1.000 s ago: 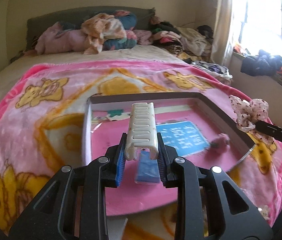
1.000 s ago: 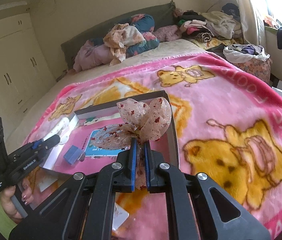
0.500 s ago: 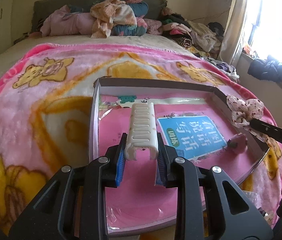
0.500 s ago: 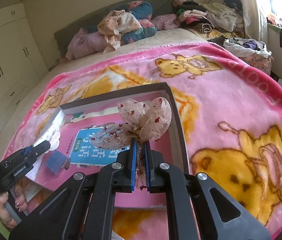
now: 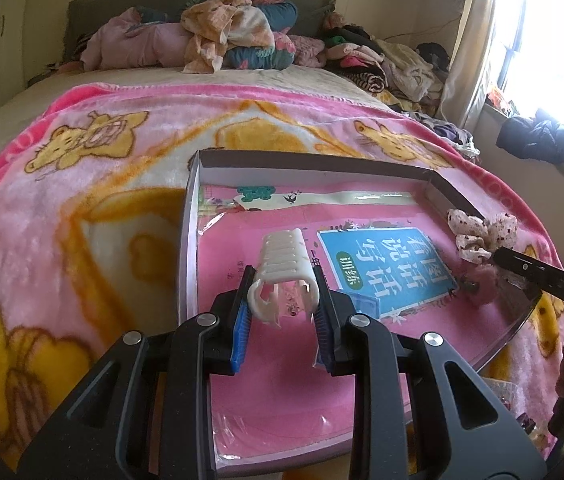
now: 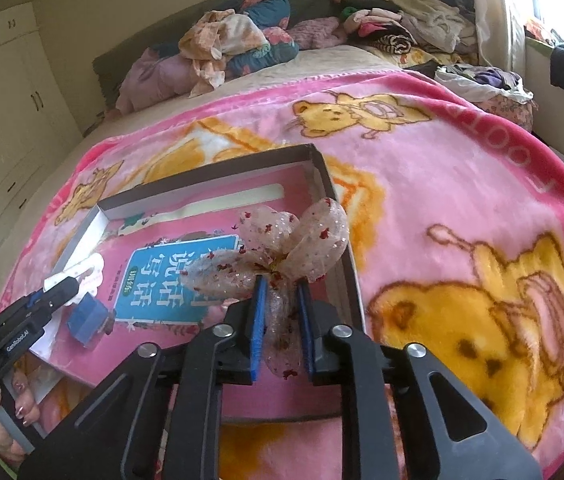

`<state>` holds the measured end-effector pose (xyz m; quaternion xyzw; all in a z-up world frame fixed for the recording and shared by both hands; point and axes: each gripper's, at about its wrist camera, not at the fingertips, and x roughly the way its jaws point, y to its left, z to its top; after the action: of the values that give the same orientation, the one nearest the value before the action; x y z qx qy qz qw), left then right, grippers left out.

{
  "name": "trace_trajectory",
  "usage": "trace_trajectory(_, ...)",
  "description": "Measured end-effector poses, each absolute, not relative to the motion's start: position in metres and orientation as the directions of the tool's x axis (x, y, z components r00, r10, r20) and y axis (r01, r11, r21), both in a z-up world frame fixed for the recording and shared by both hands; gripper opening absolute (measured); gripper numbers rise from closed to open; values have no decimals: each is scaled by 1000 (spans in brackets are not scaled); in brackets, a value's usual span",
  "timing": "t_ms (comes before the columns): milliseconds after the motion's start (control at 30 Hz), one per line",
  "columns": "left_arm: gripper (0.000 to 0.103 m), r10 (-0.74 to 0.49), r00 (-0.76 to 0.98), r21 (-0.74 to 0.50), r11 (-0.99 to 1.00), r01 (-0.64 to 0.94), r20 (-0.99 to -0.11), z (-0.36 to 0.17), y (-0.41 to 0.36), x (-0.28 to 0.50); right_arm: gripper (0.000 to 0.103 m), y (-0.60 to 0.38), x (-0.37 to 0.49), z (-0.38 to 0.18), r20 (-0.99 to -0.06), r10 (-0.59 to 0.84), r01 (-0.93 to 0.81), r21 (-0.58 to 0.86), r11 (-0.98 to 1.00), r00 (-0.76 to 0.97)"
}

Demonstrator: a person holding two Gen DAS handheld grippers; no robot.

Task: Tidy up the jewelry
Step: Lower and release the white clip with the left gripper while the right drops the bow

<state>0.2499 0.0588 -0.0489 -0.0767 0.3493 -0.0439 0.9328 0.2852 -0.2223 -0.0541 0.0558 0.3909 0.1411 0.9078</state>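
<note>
The landmark was the shallow cardboard box [image 5: 366,170] lying open on the pink bear blanket [image 5: 94,200], its floor lined with a pink booklet bearing a blue label [image 5: 386,268]. Both tools hovered over its near half, evidently because this box is where the hair pieces were being gathered.

The left gripper [image 5: 282,300] stood spread apart, its blue pads [image 5: 240,332] lying beside the flanks of the white claw hair clip [image 5: 284,276] rather than pinching it; the clip sat over the box's floor near the left wall, and I judged it was being let go there, though whether it already rested on the booklet could not be told. A small blue block [image 6: 88,318] lay inside the box just beside that clip.

The right gripper [image 6: 280,320] was also parted, with the stem of the sheer red-speckled bow [image 6: 278,252] hanging loosely in the gap, and contact with either pad could not be told. The bow hung over the box's right wall and near corner, likely so it would drop inside. A fuzzy pink item [image 5: 482,286] lay in the box just below the bow
</note>
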Motion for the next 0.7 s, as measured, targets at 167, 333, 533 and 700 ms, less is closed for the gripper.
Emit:
trace_trajectory(167,20,-134,752,-170,985,30,-645,-49,58,250,41,-226,271,-51,-670,325,-220,239,946,667)
trace_trajectory(333,20,-135,752,-172,985,29,-646,-48,58,248,64,-229,250,-45,-636,320,-226,227,947,702)
trace_trajectory(533,21,-133,753,-170,985,29,-644,-48,58,248,77,-234,227,-38,-598,315,-236,209,949,737)
trace_trajectory(700,30,-126,764,-157,987,33,-633,-43,55,237,81,-236,211,-32,-574,308,-246,185,951,759)
